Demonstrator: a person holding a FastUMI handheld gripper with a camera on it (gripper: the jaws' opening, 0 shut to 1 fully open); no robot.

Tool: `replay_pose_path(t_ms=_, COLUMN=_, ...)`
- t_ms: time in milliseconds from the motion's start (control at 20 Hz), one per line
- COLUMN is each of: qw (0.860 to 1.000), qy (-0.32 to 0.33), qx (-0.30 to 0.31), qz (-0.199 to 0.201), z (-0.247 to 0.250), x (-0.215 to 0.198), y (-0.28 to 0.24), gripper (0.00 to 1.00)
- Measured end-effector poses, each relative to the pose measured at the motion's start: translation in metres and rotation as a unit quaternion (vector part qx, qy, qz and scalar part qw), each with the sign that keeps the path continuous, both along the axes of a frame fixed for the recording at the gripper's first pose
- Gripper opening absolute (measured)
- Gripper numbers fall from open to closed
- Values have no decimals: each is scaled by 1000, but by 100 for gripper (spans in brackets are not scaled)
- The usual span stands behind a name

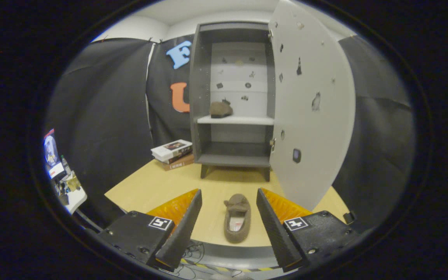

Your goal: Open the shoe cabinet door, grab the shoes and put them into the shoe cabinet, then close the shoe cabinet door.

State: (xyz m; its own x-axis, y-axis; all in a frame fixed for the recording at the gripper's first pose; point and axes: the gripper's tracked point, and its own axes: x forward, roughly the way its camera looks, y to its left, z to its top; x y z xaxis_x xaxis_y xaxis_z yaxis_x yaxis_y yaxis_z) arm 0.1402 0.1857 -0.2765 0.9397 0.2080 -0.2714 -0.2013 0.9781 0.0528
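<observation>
The gripper (228,196) is released, its fingers spread wide and touching nothing; a brown shoe (237,218) lies on the table (150,186) in the gap between them, toe pointing away toward the cabinet (232,101), heel near the table's near edge. The finger bases are cut off low in the view, so the mechanism behind them cannot be made out. The cabinet stands at the far edge of the table on short legs, its door (311,105) swung fully open to the right. The door leaf hides the cabinet's right outer side and the table's far right corner behind it; its lower edge hangs over the table surface to the right of the shoe. A second brown shoe (220,109) sits on the middle shelf (235,120), toward its left end; its far side is hidden and its shape is hard to read. Small dark marks dot the cabinet's back panel and the door's inner face; they are too small to identify. The lower compartment is open, and in shadow. A stack of books (172,153) rests at the table's far left corner, just beside the cabinet's left wall. Open tabletop lies between the shoe and the cabinet legs. Cables (196,252) hang below the near edge, partly hidden by the fingers. Clutter (62,171) far left is blurred.
</observation>
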Motion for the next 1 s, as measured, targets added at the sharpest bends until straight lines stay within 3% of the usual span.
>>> replay_pose_path(t_ms=450, qw=988, qy=150, qx=-31, qz=-11, z=-170, x=105, y=13, gripper=90)
replay_pose_path(t_ms=750, qw=982, qy=189, qx=-13, qz=2, z=-193, x=168, y=28, gripper=90)
replay_pose_path(t_ms=1000, qw=979, qy=205, qx=-8, qz=-2, z=-198, x=194, y=28, gripper=88)
